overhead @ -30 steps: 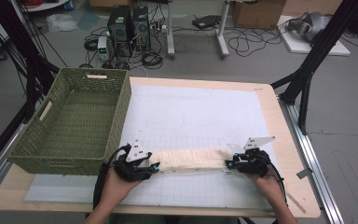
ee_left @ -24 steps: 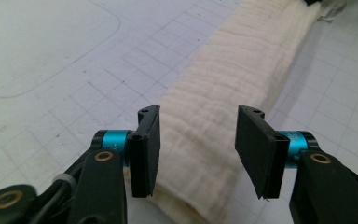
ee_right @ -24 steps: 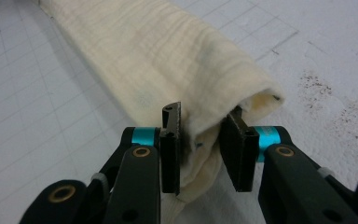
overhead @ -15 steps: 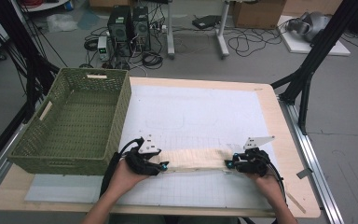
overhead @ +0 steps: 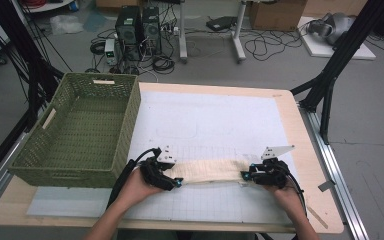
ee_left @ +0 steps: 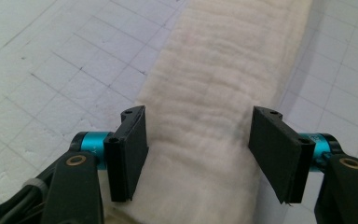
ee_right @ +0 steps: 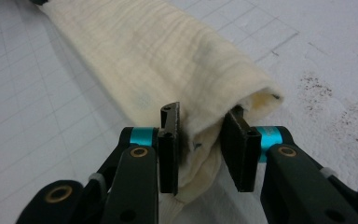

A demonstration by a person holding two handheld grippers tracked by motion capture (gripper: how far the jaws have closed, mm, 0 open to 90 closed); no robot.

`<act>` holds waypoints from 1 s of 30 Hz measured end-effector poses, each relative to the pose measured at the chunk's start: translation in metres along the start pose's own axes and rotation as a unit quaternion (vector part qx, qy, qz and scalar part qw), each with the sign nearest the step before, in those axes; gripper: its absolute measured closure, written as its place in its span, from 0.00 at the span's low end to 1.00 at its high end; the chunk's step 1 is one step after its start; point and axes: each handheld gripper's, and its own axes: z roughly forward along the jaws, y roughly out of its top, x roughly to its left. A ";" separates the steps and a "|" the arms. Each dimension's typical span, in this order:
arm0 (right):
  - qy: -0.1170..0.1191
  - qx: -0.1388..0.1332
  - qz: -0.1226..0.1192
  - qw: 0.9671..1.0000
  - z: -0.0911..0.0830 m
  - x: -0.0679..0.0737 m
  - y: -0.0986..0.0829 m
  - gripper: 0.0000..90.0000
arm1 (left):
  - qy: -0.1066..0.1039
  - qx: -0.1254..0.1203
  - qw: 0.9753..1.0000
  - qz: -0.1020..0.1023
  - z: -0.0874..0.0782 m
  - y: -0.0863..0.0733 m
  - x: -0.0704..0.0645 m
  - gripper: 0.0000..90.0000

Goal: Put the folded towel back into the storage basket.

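Observation:
A cream cloth [overhead: 210, 170] lies folded into a long strip across the white grid mat [overhead: 205, 120]. My left gripper [overhead: 177, 182] is at the strip's left end. In the left gripper view it [ee_left: 200, 149] stands open, one jaw on each side of the cloth [ee_left: 214, 88], with wide gaps. My right gripper [overhead: 247, 176] is at the strip's right end. The right gripper view shows it [ee_right: 199, 144] shut on a bunched fold of the cloth [ee_right: 168, 51].
A green wicker basket [overhead: 130, 125] stands at the left of the wooden table [overhead: 305, 150], close beside the left hand. Black frame legs [overhead: 330, 80] rise past the table's right edge. Bare mat stretches behind the cloth.
The left hand has shifted a little to the right and turned, so its grey plate now faces up. The right gripper and the cloth's right end have stayed put.

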 end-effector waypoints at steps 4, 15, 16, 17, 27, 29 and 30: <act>0.005 -0.002 0.002 1.000 0.001 -0.002 0.000 0.75 | -0.011 -0.001 1.000 0.002 -0.001 -0.002 0.000 0.41; 0.016 0.003 0.007 1.000 0.001 -0.005 0.002 0.73 | -0.002 0.016 0.999 0.036 0.001 -0.001 -0.003 0.40; 0.015 0.004 0.006 1.000 0.001 -0.005 0.002 0.73 | 0.004 0.015 0.999 0.042 0.001 -0.001 -0.005 0.41; 0.015 0.003 0.004 1.000 0.001 -0.005 0.002 0.73 | 0.008 0.014 0.999 0.044 0.001 -0.001 -0.006 0.43; 0.012 0.011 -0.006 1.000 0.004 -0.002 0.007 0.86 | 0.060 -0.023 0.997 0.036 -0.002 -0.009 -0.013 0.86; 0.007 0.016 -0.014 1.000 0.007 -0.002 0.012 0.88 | 0.069 -0.013 0.997 0.028 -0.004 -0.007 -0.016 0.89; 0.003 0.016 -0.017 1.000 0.009 -0.003 0.015 0.89 | 0.068 -0.011 0.997 0.024 -0.005 -0.007 -0.017 0.89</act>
